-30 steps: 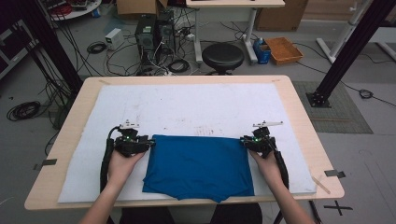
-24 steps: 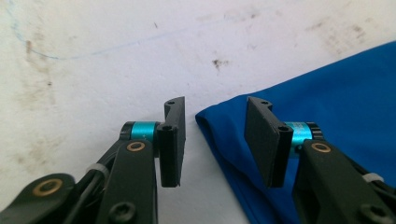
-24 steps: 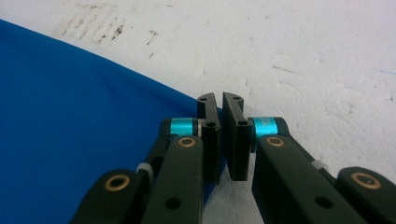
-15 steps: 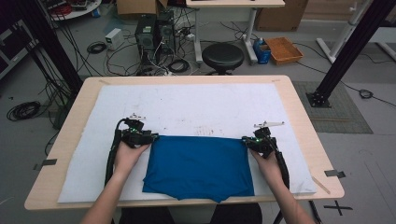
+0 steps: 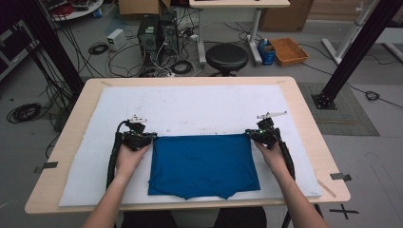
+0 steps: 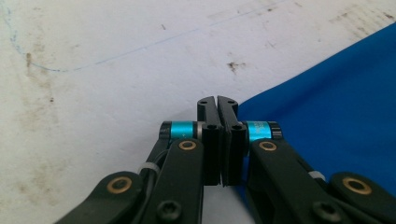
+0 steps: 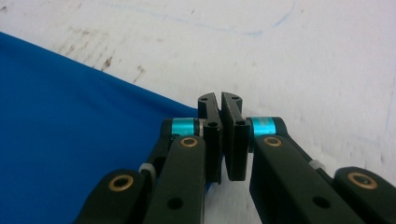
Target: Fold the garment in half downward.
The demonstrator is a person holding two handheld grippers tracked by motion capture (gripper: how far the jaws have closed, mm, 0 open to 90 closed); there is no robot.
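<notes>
Hidden corners and cropped edges

In both gripper views the jaws cover the very corners of the blue cloth (image 5: 203, 164), so whether fabric is pinched between the pads cannot be told, though it probably is. The left gripper (image 6: 218, 103) view cuts the cloth off at its right edge, the right gripper (image 7: 219, 99) view at its left. In the high view both forearms run off the bottom.

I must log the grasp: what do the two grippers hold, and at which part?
Both hold the blue cloth: left gripper shut at its far left corner, right gripper shut at its far right corner.
</notes>
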